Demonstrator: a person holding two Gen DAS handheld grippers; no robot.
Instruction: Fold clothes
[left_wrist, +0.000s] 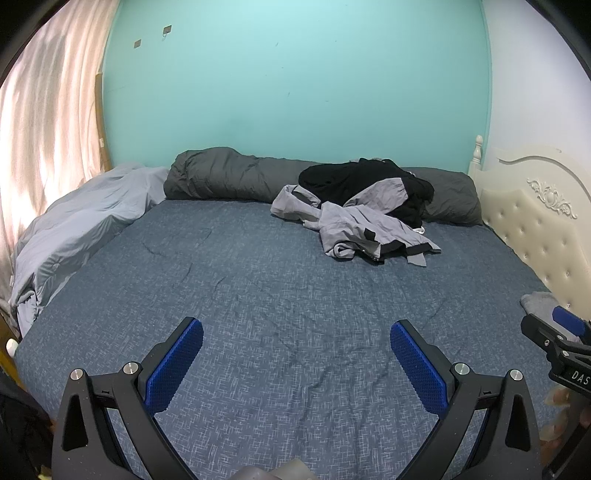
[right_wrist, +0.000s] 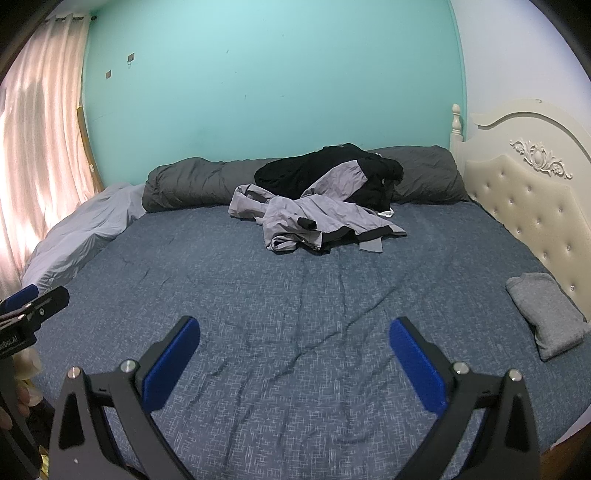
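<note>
The black garment (right_wrist: 325, 171) lies partly hidden under the grey jacket (right_wrist: 317, 218).

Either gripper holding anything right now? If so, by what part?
Nothing held. Left gripper and right gripper are both open over the bare sheet; the jacket lies untouched farther up the bed.

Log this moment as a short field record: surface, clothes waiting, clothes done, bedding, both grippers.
surface: blue bedsheet, middle bare
unfolded clothes: grey and black jacket crumpled at the far side, partly over a black garment
folded: grey garment beside the cream headboard
bedding: dark grey duvet rolled along the teal wall, light grey quilt bunched by the curtain
left gripper: open, holds nothing, over the sheet
right gripper: open, holds nothing, over the sheet
</note>
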